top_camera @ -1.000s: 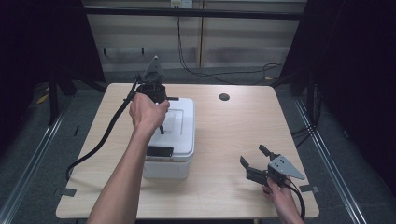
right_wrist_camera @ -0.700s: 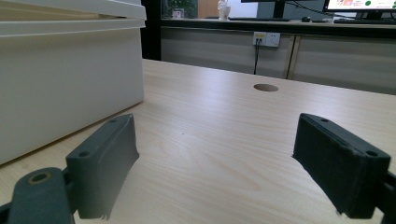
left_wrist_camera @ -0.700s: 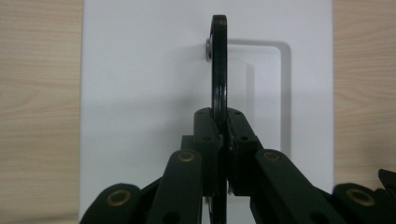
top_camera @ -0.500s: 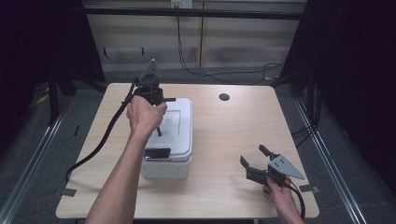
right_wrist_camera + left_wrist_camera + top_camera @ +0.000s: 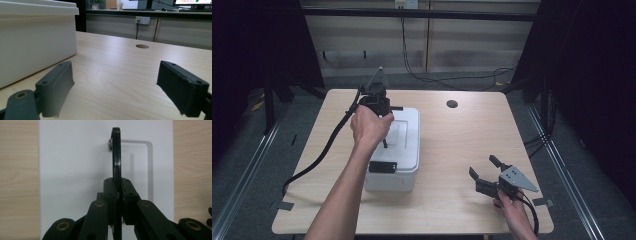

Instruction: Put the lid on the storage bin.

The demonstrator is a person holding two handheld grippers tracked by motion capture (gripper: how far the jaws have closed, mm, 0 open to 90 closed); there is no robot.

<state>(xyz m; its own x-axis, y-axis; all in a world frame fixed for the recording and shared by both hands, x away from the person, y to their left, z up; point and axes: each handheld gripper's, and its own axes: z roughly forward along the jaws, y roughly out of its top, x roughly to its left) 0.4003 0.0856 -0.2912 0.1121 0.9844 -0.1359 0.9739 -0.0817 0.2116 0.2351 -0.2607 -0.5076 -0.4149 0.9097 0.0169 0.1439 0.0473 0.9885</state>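
A white lidded box (image 5: 406, 150) stands on the left half of the wooden table (image 5: 462, 135). Its thin black handle (image 5: 116, 157) stands upright from a recess in the lid (image 5: 75, 170). From above, my left gripper (image 5: 117, 186) points down at the lid and is shut on that handle, the pads pressing it from both sides. In the high view the left gripper (image 5: 385, 142) is mostly covered by the hand that holds it. My right gripper (image 5: 482, 166) rests low near the table's front right, open, with nothing between its pads (image 5: 117, 85); the box's side wall (image 5: 32, 47) lies to its left.
A black latch (image 5: 383, 166) sits on the box's near face. A round hole (image 5: 452, 104) is in the table's far part. The left gripper's cable (image 5: 322, 155) trails off the table's left edge. Bare wood lies between the box and the right gripper.
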